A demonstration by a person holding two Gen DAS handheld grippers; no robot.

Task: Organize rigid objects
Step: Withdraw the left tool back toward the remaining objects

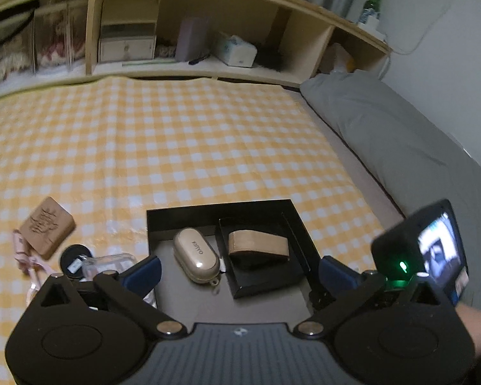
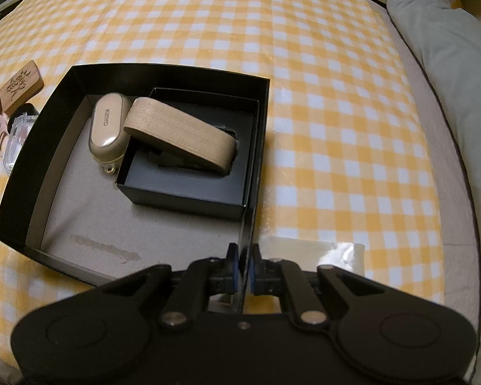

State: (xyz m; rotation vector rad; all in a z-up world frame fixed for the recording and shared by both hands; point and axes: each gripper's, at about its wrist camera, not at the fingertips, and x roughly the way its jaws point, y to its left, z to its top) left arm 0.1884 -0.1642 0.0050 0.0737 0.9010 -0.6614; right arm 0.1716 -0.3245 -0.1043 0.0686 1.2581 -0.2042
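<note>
A large black open box (image 1: 208,207) (image 2: 163,70) lies on the yellow checked cloth. Inside it are a beige oval case (image 1: 195,258) (image 2: 107,128) and a smaller black box (image 1: 263,280) (image 2: 189,192). A tan wooden piece (image 1: 256,243) (image 2: 179,131) rests tilted in the small box. My left gripper (image 1: 239,271) hovers above the big box, open wide, with nothing between its fingers. My right gripper (image 2: 245,263) is shut on the big box's right wall. Left of the box lie an engraved wooden block (image 1: 46,226) (image 2: 21,85) and a clear plastic case (image 1: 109,264) (image 2: 16,141).
A black round item (image 1: 75,258) and a pink strap (image 1: 25,256) lie by the clear case. A wooden headboard shelf (image 1: 189,67) with boxes runs along the far side. Grey bedding (image 1: 384,122) (image 2: 449,48) lines the right edge. A folded clear sheet (image 2: 320,253) lies near the right gripper.
</note>
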